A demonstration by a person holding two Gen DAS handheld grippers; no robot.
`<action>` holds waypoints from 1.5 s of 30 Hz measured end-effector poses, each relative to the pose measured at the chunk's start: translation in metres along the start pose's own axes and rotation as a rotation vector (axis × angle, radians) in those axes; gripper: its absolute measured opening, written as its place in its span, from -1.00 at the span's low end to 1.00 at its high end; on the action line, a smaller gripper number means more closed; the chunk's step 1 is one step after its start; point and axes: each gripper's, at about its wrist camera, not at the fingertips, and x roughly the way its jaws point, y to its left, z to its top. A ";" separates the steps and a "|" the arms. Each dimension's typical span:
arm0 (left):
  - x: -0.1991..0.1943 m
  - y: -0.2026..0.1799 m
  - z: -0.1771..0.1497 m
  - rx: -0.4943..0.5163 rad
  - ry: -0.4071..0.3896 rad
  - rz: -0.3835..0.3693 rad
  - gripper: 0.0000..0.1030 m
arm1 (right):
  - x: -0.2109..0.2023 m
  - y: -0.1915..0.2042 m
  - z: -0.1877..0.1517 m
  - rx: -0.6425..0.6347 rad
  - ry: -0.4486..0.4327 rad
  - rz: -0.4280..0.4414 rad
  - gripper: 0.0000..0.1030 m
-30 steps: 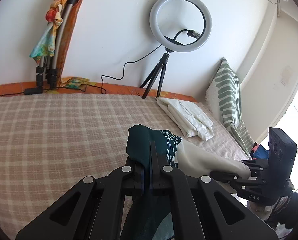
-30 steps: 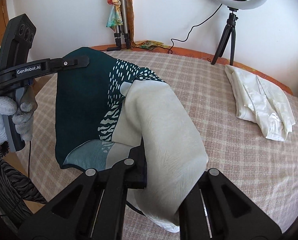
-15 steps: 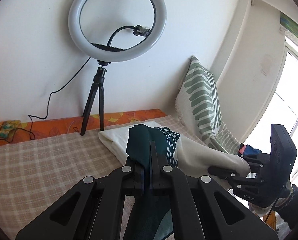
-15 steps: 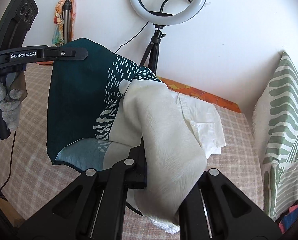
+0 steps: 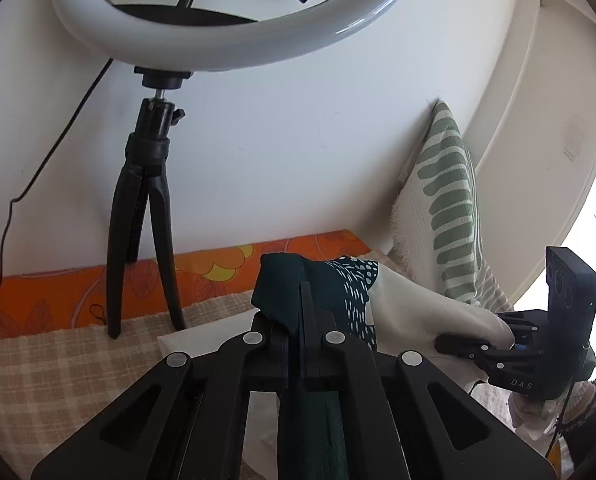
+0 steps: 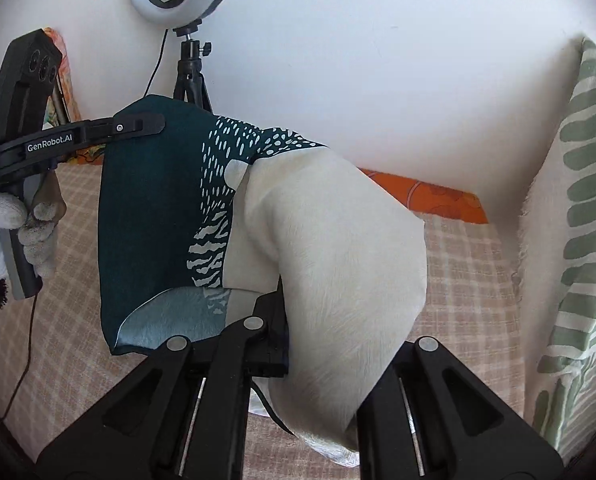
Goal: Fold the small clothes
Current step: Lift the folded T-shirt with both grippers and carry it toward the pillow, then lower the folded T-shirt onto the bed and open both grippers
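Teal-and-cream cloth [image 6: 202,216], held up in the air above the bed [image 6: 466,264], stretched between both grippers. Teal half on the left with white dashes and zebra-like streaks, cream half ballooning out toward 3 o'clock in the right wrist view, a pale blue underside showing at the lower hem.

Left gripper [image 6: 138,125] clamped tight on the cloth's top corner at 10 o'clock, fingers pressed together with the fabric between them, gloved hand [image 6: 14,232] around the handle. Same grip seen from its own camera: left gripper [image 5: 302,312] fully closed, teal fabric [image 5: 318,280] bunched up over the tips and trailing down through the middle.

Right gripper [image 6: 276,320] pinched on the cream edge, one finger visible at centre, the other buried under the drape; closed on the cloth as far as can be told. From the left wrist view, right gripper [image 5: 470,346] at 4 o'clock, cream fabric running into its closed fingers.

Beyond: ring light [image 5: 234,28] on a black tripod [image 5: 142,216] at 10 o'clock, standing on the checked cover. Orange floral sheet [image 5: 226,264] along the wall. Green-striped pillow [image 6: 578,216] propped upright at 3 o'clock. Folded white garment [image 5: 210,336] lying on the bed just beneath the cloth.
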 end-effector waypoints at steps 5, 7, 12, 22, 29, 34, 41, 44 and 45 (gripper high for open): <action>0.036 0.027 -0.011 -0.017 0.108 0.116 -0.85 | 0.040 -0.067 -0.018 0.296 0.093 0.197 -0.29; 0.034 0.031 -0.013 -0.006 0.094 0.119 -0.82 | 0.036 -0.085 -0.025 0.341 0.063 0.276 -0.08; 0.033 0.035 -0.015 0.020 0.085 0.123 -0.82 | 0.032 -0.124 -0.027 0.486 -0.038 0.337 0.11; 0.033 0.033 -0.012 0.014 0.067 0.065 -0.90 | 0.109 -0.168 -0.012 0.761 0.013 0.377 0.12; 0.007 0.037 -0.015 -0.042 -0.006 0.050 -0.96 | 0.092 -0.132 0.028 0.532 -0.087 0.254 -0.91; -0.002 0.057 -0.017 -0.075 -0.022 0.122 -0.97 | 0.095 -0.120 0.058 0.460 -0.119 0.139 -0.92; 0.000 0.071 -0.018 -0.112 -0.005 0.148 -0.93 | 0.111 -0.126 0.057 0.445 -0.018 -0.033 -0.62; -0.004 0.063 -0.020 -0.083 -0.004 0.147 -0.85 | 0.095 -0.134 0.053 0.482 -0.058 -0.046 0.27; -0.007 0.061 -0.021 -0.071 -0.001 0.149 -0.84 | 0.088 -0.137 0.052 0.497 -0.083 -0.044 0.27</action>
